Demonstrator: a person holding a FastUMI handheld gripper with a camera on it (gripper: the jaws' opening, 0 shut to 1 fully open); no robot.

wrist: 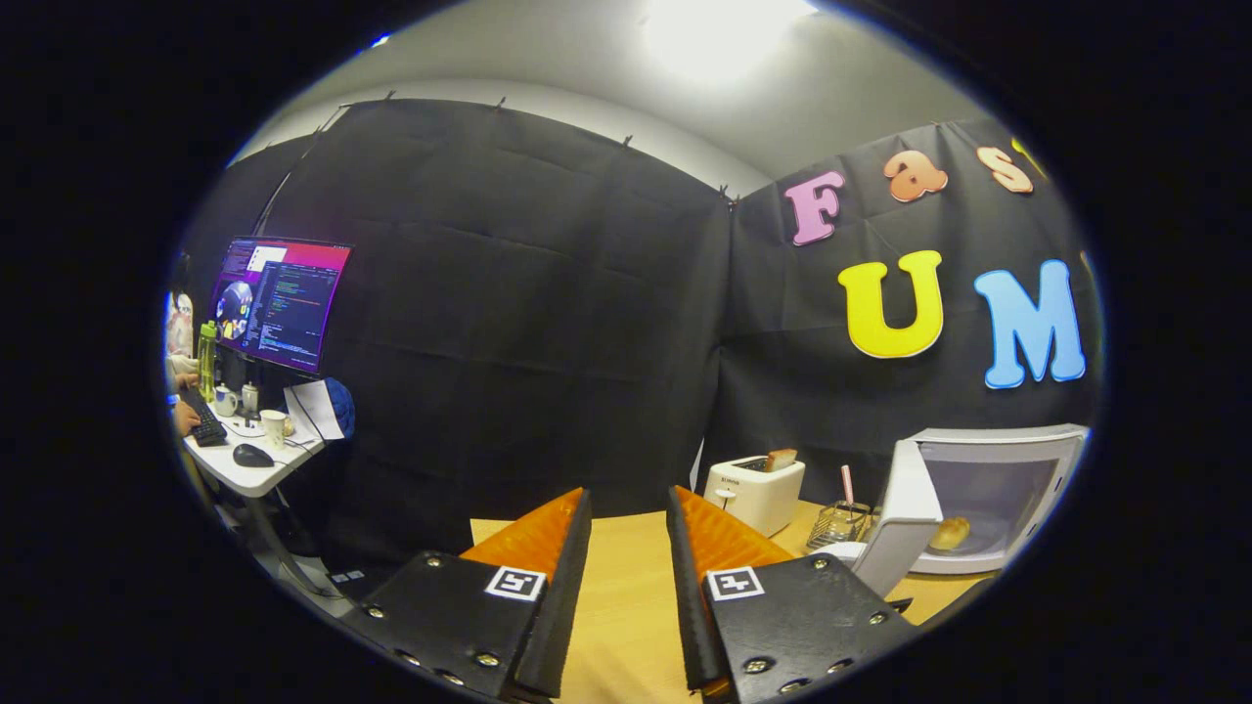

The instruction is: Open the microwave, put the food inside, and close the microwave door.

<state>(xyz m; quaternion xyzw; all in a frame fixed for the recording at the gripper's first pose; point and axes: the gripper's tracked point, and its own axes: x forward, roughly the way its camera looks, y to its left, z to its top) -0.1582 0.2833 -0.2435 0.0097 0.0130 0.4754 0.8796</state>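
Note:
A white microwave (998,494) stands on the wooden table (626,596), off to the right beyond the fingers. Its door (898,528) hangs swung open toward me. Inside the cavity lies a piece of bread (949,533). My gripper (629,518) hovers over the table, well to the left of the microwave, open, with only bare tabletop between its fingers.
A white toaster (755,492) with a slice sticking out stands beyond the right finger. A small wire basket (841,525) sits between toaster and microwave door. Far left, a desk (249,469) carries a monitor (282,303), keyboard, mouse and cups, with a person's hand on the keyboard.

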